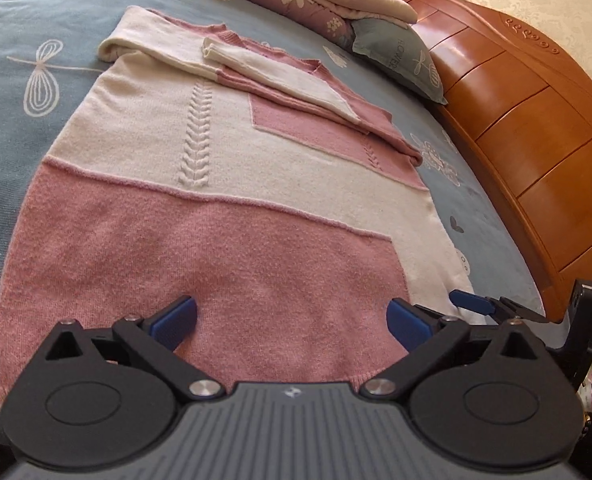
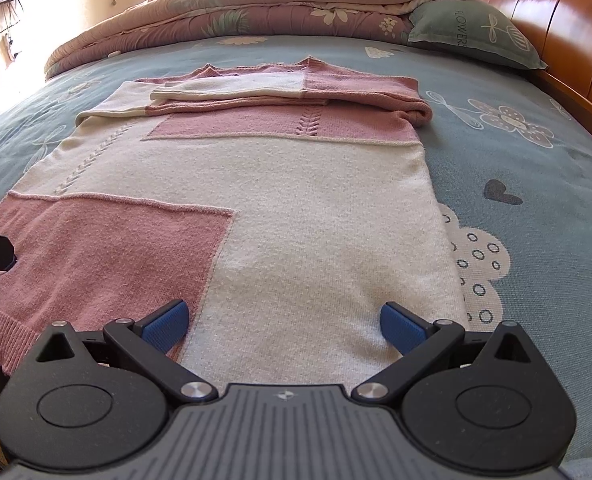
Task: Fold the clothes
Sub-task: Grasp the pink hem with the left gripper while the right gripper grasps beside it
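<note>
While both jaws are spread wide and nothing is gripped, the left gripper is held over the sweater's pink hem and the right gripper over its cream hem; the sweater is laid flat on the bed, sleeves folded across the chest

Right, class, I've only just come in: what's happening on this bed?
A person is folding a pink and cream knitted sweater laid flat on a blue flower-patterned bedsheet, using a two-finger tool in each hand. Both sleeves are already folded across the chest at the far end. The left tool and right tool are open and hold nothing, poised over the sweater's near hem, left over the pink part, right over the cream.
</note>
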### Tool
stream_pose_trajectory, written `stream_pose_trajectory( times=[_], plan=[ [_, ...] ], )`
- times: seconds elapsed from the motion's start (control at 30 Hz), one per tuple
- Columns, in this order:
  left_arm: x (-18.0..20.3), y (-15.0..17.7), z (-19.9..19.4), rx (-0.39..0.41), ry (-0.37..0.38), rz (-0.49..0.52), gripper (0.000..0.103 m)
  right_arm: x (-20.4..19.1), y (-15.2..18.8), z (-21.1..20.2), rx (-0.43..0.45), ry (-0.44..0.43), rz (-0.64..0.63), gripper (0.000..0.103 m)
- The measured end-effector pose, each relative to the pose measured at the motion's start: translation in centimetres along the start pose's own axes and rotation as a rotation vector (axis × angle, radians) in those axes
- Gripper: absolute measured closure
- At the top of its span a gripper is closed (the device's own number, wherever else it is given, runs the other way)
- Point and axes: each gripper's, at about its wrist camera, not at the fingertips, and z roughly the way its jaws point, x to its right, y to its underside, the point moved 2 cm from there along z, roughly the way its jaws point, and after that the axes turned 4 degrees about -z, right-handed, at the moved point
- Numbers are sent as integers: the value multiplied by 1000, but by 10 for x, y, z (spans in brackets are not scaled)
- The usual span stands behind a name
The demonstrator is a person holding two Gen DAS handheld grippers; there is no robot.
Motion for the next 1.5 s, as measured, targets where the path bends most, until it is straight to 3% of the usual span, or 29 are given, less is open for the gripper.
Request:
stream_pose_trajectory(
  times=[0.13, 0.4, 0.63, 0.8, 1.0, 1.3, 1.4, 1.5],
  plan=[
    [5, 7, -6, -36, -9, 22, 2, 0, 0, 1, 0, -1, -2, 0],
    [28, 22, -7, -24, -185, 295, 2, 0, 0, 0, 1, 2, -9, 0],
    [31, 21, -8, -46, -173, 322, 2, 10, -4, -13, -8, -49, 39, 0],
    [49, 31, -13, -19, -240, 565, 2, 22, -9, -38, 27, -86, 17, 0],
    [71, 54, -8, -63, -231, 820, 2, 20, 3, -50, -9, -182, -9, 0],
    [97, 87, 23, -57, -304, 1166, 2, -23, 2, -62, 14, -167, -233, 0],
    [100, 97, 30, -13, -337, 1275, 2, -30, 1, -65, 21, -159, -282, 0],
    [103, 94, 27, 17, -329, 1282, 1, -34, 2, -69, 36, -127, -325, 0]
  ],
)
